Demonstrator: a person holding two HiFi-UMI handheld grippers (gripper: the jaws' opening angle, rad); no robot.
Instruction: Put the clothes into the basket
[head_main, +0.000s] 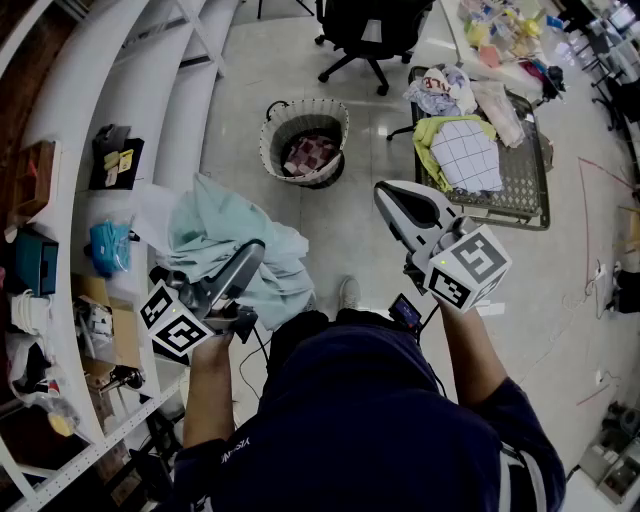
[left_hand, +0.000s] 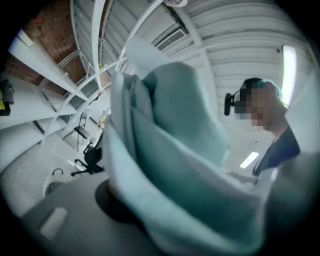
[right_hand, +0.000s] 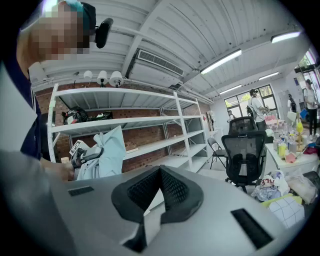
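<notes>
The left gripper sat at the lower left of the head view. Its jaws were partly open and squeezed a big blue-green cloth. That cloth filled the middle of the left gripper view. The right gripper was at the middle right, its jaws closed together with nothing in them. The basket stood on the floor at the top middle, well apart from the held cloth. A red checked cloth lay inside it.
</notes>
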